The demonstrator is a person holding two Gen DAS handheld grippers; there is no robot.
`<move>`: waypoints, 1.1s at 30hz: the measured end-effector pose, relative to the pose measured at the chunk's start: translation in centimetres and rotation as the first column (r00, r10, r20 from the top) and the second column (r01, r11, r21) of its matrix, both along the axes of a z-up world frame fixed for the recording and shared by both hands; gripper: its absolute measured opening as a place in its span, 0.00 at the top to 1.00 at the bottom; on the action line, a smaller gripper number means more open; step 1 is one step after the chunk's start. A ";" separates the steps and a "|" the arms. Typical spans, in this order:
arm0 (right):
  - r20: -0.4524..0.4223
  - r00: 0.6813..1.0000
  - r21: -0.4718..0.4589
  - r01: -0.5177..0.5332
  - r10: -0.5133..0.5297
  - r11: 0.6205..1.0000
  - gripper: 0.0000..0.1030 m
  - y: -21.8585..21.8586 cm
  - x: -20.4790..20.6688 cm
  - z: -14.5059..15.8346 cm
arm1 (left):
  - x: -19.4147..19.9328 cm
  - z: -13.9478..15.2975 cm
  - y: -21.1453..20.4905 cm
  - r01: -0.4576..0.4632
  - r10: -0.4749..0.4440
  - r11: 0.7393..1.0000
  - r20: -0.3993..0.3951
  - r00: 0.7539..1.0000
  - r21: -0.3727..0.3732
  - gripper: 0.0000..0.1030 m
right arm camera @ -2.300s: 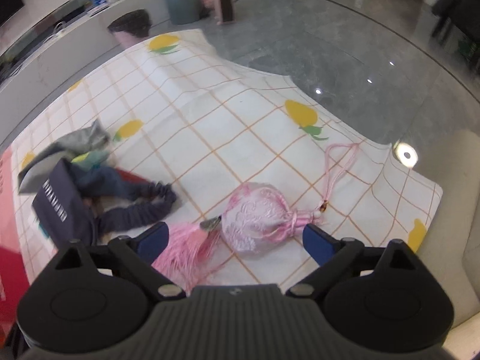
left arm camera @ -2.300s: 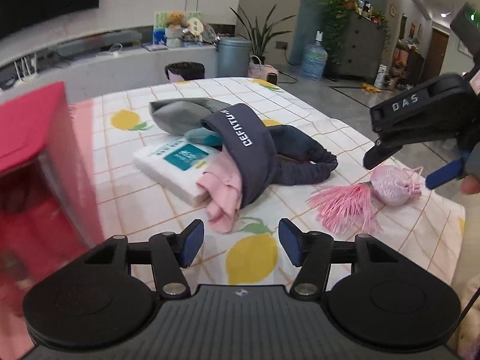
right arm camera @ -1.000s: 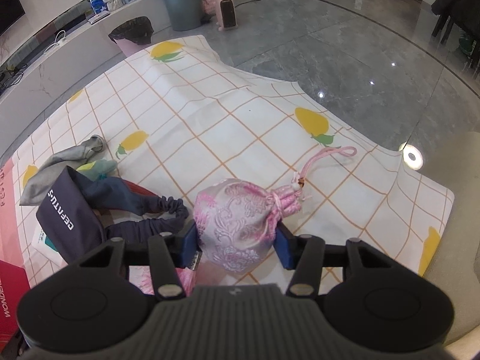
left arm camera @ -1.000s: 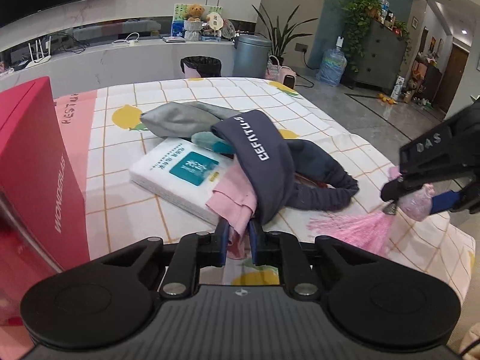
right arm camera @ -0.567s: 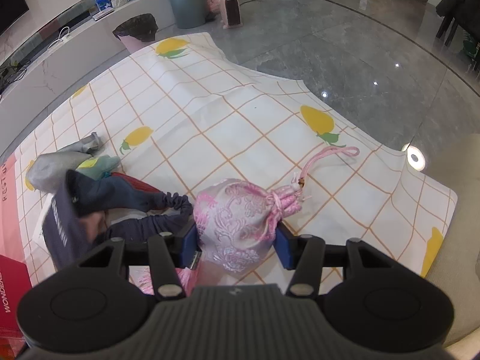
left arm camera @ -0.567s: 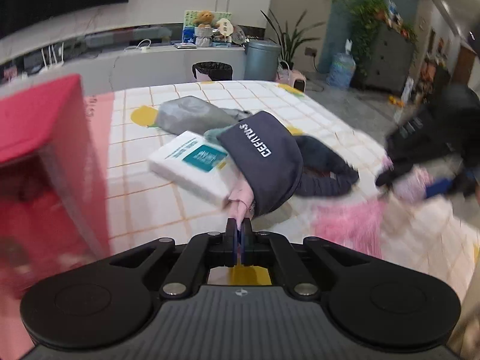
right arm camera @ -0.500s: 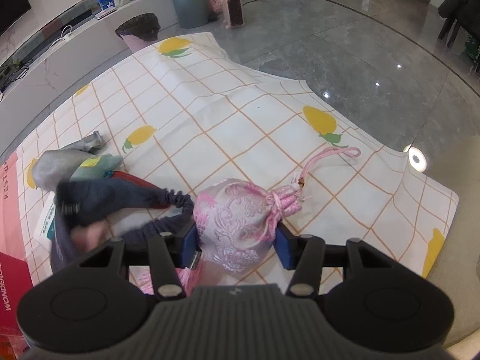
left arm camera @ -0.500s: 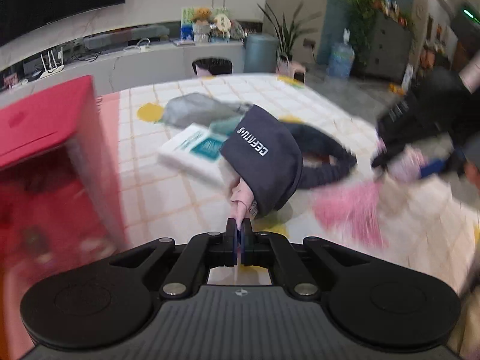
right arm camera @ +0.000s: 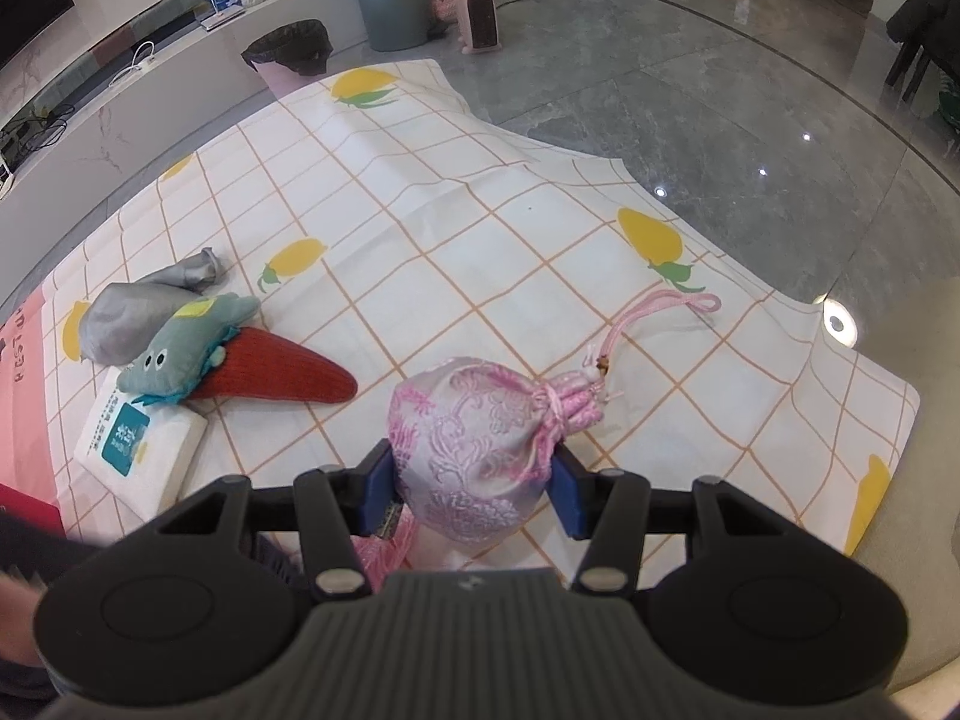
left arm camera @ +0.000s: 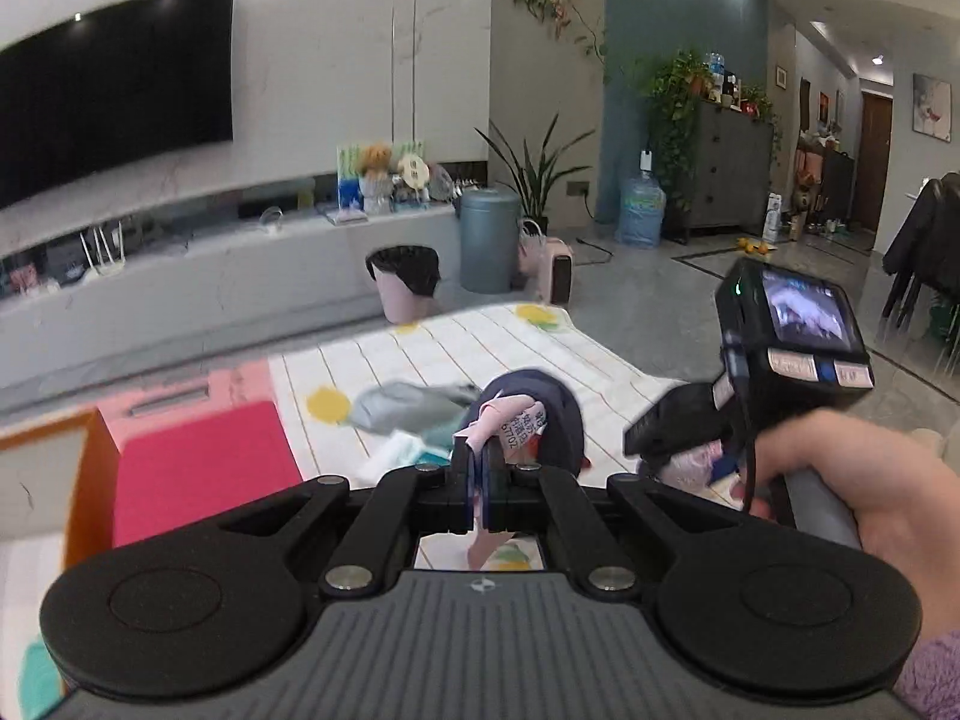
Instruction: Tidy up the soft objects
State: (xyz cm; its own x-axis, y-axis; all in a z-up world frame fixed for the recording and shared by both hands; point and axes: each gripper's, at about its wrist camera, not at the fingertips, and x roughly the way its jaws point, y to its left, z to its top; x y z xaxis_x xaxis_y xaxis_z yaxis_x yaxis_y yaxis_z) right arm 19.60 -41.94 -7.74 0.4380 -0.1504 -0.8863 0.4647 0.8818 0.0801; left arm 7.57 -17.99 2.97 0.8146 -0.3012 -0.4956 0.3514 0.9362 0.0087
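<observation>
My left gripper (left arm camera: 478,474) is shut on a pink cloth (left arm camera: 501,420) with a printed label, held up above the table. A navy headband (left arm camera: 558,414) hangs around the cloth and is lifted with it. My right gripper (right arm camera: 474,486) is shut on a pink brocade drawstring pouch (right arm camera: 480,432) just over the lemon-print tablecloth (right arm camera: 480,228); its cord (right arm camera: 654,315) trails to the right and a pink tassel (right arm camera: 390,540) hangs under the fingers. The left wrist view shows the right gripper (left arm camera: 678,438) in a person's hand (left arm camera: 852,474).
A grey pouch (right arm camera: 138,312), a teal plush (right arm camera: 186,348), a red knitted piece (right arm camera: 276,372) and a white tissue pack (right arm camera: 138,438) lie at the table's left. A red box (left arm camera: 198,468) stands left of them. The cloth's right edge drops to a grey floor (right arm camera: 750,90).
The left gripper closed on the pink cloth and rose, carrying the navy headband off the pile; the red knitted piece and teal plush now lie uncovered. The right gripper stayed put on the pouch.
</observation>
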 end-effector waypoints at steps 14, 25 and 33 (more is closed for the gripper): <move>0.014 1.000 0.000 -0.018 0.018 1.000 0.49 0.1 -0.2 0.4 | 5.0 -2.6 0.7 -0.001 0.024 0.997 -0.300 0.954 0.075 0.98; 0.012 0.999 -0.014 -0.037 0.038 0.999 0.49 0.5 -0.4 0.6 | 3.0 -7.1 2.3 -0.017 0.095 0.979 -0.384 0.918 0.201 0.98; 0.005 0.998 -0.023 -0.066 0.066 0.998 0.49 1.2 -0.3 0.7 | 1.8 -12.7 0.0 0.104 0.020 0.935 -0.341 0.940 0.340 0.73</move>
State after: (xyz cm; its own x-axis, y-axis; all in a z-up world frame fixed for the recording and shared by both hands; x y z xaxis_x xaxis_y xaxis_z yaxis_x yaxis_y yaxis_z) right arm 19.29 -40.73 -7.00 0.4530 -0.1413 -0.8803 0.4049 0.9123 0.0619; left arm 9.40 -17.94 -9.69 0.5727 -0.0897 -0.8148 0.4301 0.8791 0.2055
